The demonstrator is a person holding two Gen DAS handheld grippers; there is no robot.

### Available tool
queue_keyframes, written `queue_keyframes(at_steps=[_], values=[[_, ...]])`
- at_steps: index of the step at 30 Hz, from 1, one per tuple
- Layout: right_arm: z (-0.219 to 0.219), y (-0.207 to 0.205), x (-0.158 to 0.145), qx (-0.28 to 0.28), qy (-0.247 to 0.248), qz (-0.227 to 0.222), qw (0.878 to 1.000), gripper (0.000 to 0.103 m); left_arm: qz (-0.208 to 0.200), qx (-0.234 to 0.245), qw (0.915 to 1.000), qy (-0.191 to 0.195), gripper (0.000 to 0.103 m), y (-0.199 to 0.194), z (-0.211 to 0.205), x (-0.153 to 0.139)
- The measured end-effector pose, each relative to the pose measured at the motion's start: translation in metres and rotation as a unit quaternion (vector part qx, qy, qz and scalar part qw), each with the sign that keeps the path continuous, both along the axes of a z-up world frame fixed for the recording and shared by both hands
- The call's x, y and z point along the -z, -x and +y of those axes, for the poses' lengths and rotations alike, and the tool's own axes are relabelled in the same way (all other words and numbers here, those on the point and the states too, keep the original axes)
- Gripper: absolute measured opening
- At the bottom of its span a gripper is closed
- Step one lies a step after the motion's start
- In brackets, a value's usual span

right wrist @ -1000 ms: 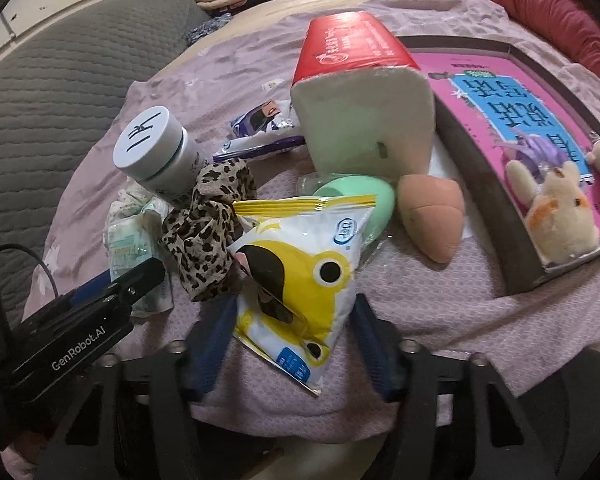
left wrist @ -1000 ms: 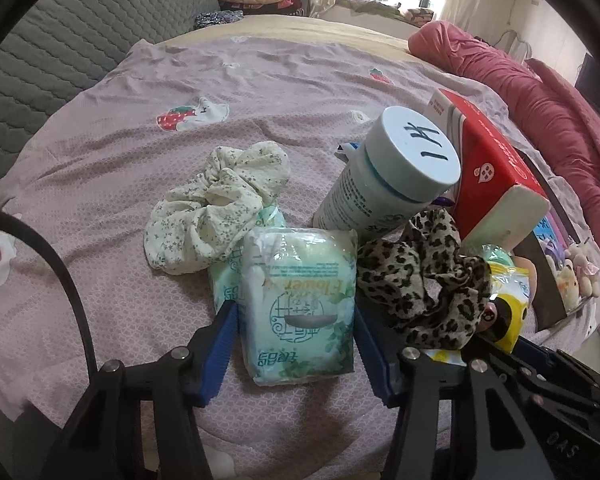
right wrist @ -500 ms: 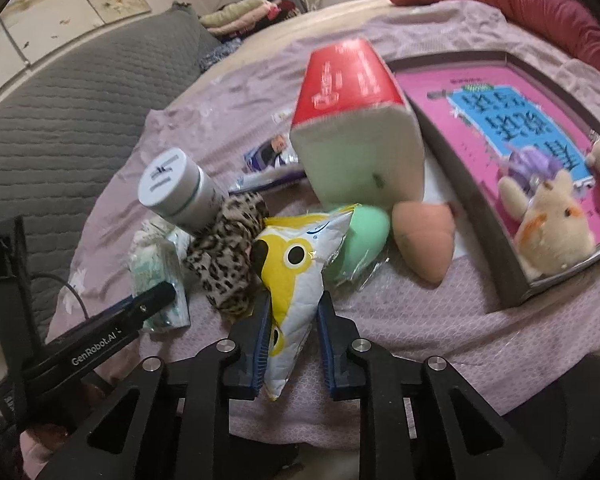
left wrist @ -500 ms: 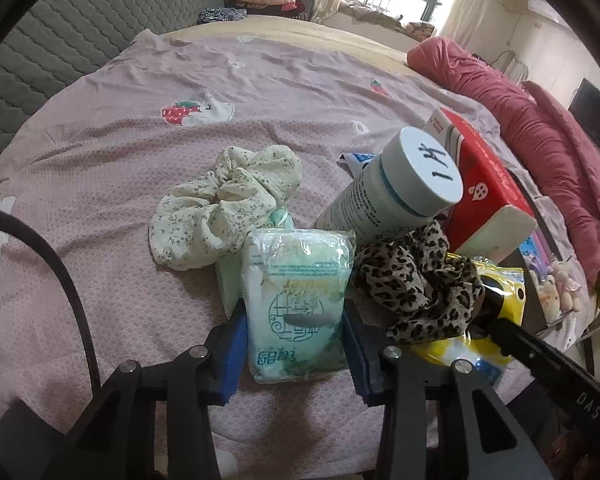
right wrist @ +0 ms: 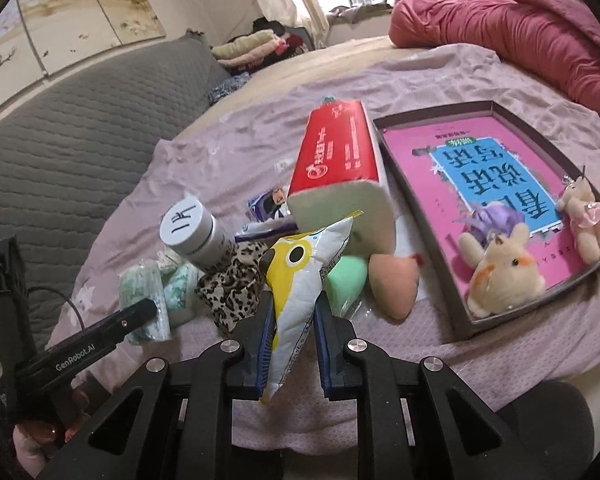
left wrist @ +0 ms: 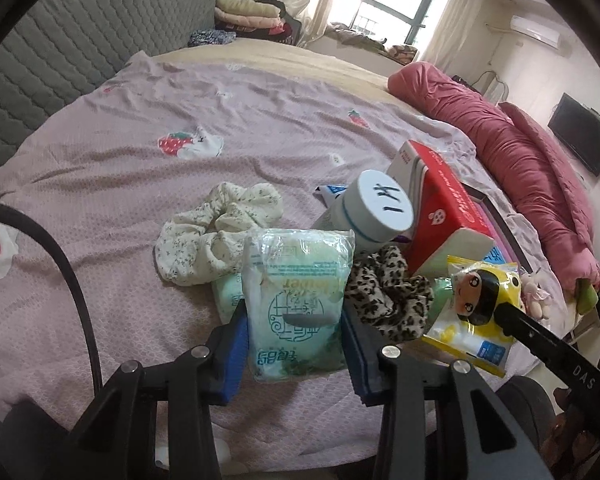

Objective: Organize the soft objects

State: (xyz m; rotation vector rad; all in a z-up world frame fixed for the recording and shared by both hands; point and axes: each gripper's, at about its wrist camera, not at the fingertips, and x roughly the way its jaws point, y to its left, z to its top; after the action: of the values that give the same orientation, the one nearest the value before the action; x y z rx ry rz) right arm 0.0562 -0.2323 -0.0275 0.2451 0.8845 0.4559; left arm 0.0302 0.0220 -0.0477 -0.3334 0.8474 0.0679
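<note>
On the bed (left wrist: 100,152), left to right: two scrunchies, floral (left wrist: 216,236) and leopard (left wrist: 388,296). The left tool (left wrist: 296,332) pinches one green tissue pack (left wrist: 296,304), half hiding a second. The right tool (right wrist: 292,320) pinches one yellow pouch (right wrist: 300,280); two sponges sit partly hidden behind.

"GenRobot.AI" on left tongs (right wrist: 140,312); jar lid (right wrist: 185,225) perhaps "14".

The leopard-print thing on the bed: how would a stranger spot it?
On the lilac bedsheet, find the red tissue pack. Just before it lies the leopard-print fabric scrunchie, the only spotted brown item, beside a floral cream scrunchie.
</note>
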Motion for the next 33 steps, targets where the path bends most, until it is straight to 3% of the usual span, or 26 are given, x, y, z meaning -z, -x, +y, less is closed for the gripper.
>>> queue_keyframes(at_steps=[12,23,33], values=[[-0.003,0.005,-0.016,-0.009,-0.012,-0.04,0.999,0.019,-0.044,0.02,0.9977,-0.047,0.043,0.016,-0.03,-0.032],[-0.022,0.01,-0.039,0.009,0.0,-0.103,0.995,0.019,-0.048,0.03,0.9966,-0.06,0.043,0.018,-0.056,-0.048],[-0.051,0.007,-0.045,0.045,-0.014,-0.116,0.992,0.019,-0.056,0.069,0.9935,-0.072,0.043,0.011,-0.097,-0.061]])
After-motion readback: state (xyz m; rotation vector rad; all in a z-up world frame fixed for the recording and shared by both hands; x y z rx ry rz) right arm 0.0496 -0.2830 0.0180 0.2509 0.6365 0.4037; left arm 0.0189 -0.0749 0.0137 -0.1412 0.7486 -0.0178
